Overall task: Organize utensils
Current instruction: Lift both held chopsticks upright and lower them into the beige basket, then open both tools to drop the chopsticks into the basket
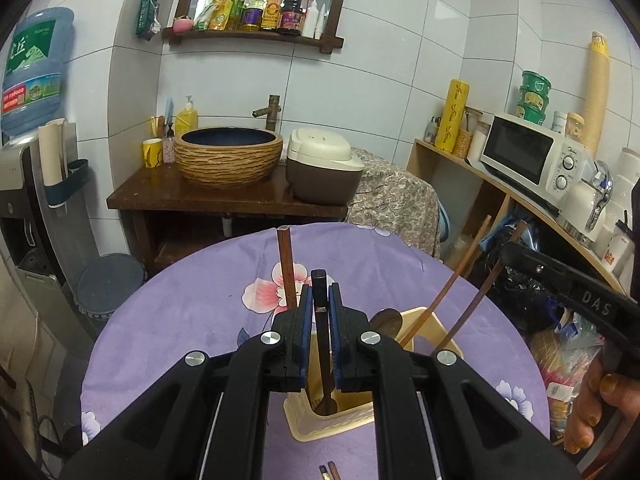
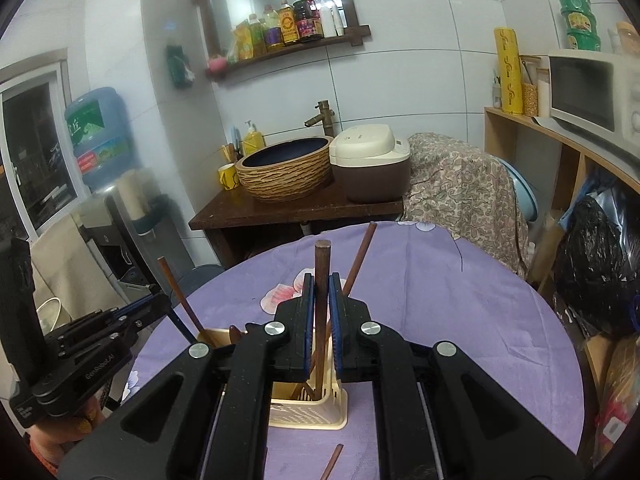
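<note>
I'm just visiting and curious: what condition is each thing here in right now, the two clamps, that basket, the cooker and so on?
Left gripper: shut on a dark utensil standing in the holder.
Right gripper: shut on a brown wooden stick, upright in the holder.
Utensil holder: upright on the table, partly filled.
Loose chopstick: lying on the tablecloth, outside the holder.
Rice cooker: lid closed.
Microwave: door closed.

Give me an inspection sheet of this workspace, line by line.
Surface: round table under a purple floral cloth.
Job's things: cream utensil holder with wooden utensils standing in it; loose chopsticks on the cloth.
Clutter: nothing seen.
Grippers: left gripper shut on a dark utensil; right gripper shut on a wooden stick.
Cables: nothing seen.
Surroundings: basin, rice cooker, microwave, water bottle.
</note>
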{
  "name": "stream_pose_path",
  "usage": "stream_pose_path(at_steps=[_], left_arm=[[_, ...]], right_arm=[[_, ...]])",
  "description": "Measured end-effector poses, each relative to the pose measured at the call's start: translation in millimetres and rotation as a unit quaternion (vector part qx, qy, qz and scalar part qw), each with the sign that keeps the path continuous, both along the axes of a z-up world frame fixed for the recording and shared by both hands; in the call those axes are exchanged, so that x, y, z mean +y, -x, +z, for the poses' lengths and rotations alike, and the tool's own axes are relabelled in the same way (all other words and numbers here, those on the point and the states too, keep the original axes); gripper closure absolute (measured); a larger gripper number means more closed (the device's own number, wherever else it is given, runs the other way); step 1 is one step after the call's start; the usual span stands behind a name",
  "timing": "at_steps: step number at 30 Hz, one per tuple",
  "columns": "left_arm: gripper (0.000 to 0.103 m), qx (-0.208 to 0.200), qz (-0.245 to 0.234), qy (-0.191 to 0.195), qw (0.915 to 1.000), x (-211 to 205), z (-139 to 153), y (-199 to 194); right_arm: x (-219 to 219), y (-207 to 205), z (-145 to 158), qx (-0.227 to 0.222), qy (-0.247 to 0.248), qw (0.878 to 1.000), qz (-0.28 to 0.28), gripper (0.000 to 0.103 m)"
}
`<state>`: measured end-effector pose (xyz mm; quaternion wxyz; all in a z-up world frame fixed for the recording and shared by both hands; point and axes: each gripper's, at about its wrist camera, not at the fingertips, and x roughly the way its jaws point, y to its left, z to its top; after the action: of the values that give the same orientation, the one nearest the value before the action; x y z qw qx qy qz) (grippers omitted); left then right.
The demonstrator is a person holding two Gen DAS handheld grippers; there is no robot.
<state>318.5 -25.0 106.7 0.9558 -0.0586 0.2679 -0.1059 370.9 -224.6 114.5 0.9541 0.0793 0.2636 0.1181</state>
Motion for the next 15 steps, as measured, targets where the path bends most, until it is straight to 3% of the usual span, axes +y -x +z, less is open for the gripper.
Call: stream_pose_path(at_steps=[1,2,3,4,5,6,7,8,12,14,15], left_arm=[[0.092,-0.004,-0.002,-0.003,1.0,0,2,2],[0.083,-0.009,-0.003,-0.007,0.9999,-1,4,4],[0.063,-0.014,-0.003,-0.011,0.9998,-3,5,6],[0.051,-0.028,0.0,-0.013,0.9995,-1,9,13],[0.036,-0.039,0.002,-0.009,0.9992,0,11,18],[0.032,-0.047,0.003,-0.005,0.9989,2,12,22],[0.03,-0.056,0.003,-0.002,0.9984,4,14,29],[0.024,-0.064,0.004,-0.003,0.9979,6,14,37],[0.006,-0.087,0.002,-0.015,0.9961,11,4,66],[0.005,-0.085,-0.005,-0.021,0.9962,13,-7,76],[0.005,-0.079,-0.008,-0.024,0.9966,15,-14,81]], right_arm=[[-1,1,-1,-0.002,-0.005,1.0,-0.001,0.095],[-2,2,-2,-0.003,-0.009,1.0,0.001,0.094],[-2,3,-2,-0.003,-0.012,1.0,0.002,0.093],[-3,4,-3,-0.004,-0.012,1.0,0.002,0.09],[-3,7,-4,-0.007,-0.012,1.0,0.003,0.078],[-3,10,-5,-0.01,-0.012,1.0,0.003,0.067],[-3,15,-5,-0.018,-0.01,1.0,0.001,0.044],[-3,20,-5,-0.026,-0.008,1.0,-0.002,0.035],[1,51,-7,-0.06,0.014,0.998,0.0,0.031],[2,67,-11,-0.067,0.013,0.998,0.009,0.017],[3,78,-16,-0.07,0.014,0.997,0.014,0.016]])
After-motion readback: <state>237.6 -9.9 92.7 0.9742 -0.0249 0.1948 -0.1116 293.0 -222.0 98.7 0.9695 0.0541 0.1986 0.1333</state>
